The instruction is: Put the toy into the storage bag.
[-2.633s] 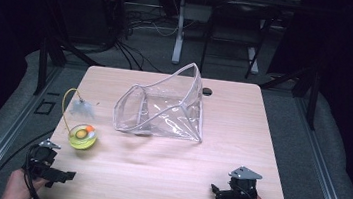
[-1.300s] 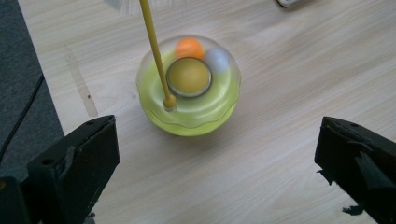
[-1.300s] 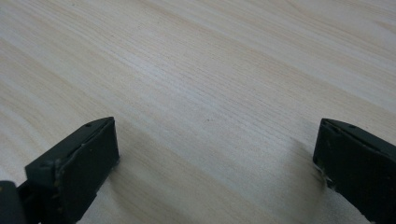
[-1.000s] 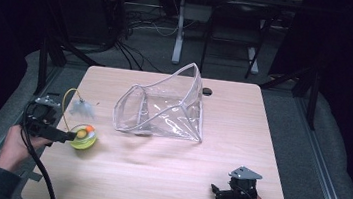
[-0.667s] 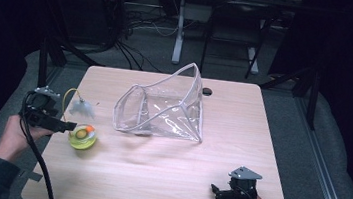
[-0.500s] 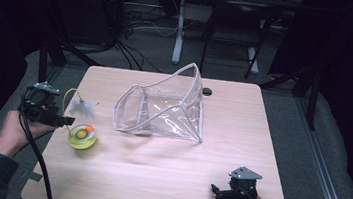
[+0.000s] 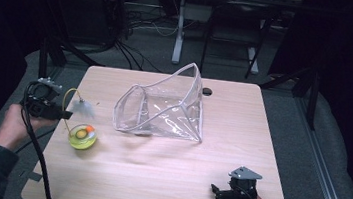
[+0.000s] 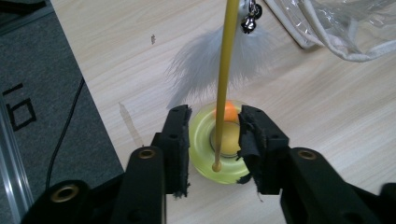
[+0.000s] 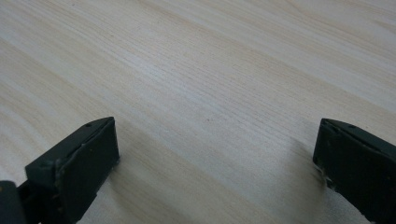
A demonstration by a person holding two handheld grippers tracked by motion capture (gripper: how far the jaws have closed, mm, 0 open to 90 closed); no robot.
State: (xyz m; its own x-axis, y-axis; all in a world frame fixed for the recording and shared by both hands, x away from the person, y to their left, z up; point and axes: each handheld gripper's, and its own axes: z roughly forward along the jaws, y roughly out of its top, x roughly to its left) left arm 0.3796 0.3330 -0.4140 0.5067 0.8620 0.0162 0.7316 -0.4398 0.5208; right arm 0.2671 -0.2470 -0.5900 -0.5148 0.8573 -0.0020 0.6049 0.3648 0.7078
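Hovering at the counter's (image 7: 165,179) 9 o'clock edge, the left gripper (image 8: 212,135) holds its fingers apart around the yellow wand (image 8: 225,74) above the green toy (image 8: 201,149); right gripper (image 9: 215,154) fingers gape wide at 5 o'clock.

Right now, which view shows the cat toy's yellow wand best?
The left gripper view: the yellow wand runs up between the left gripper jaws, over the green base. The high view shows it as a thin arc. The right gripper view faces bare table.
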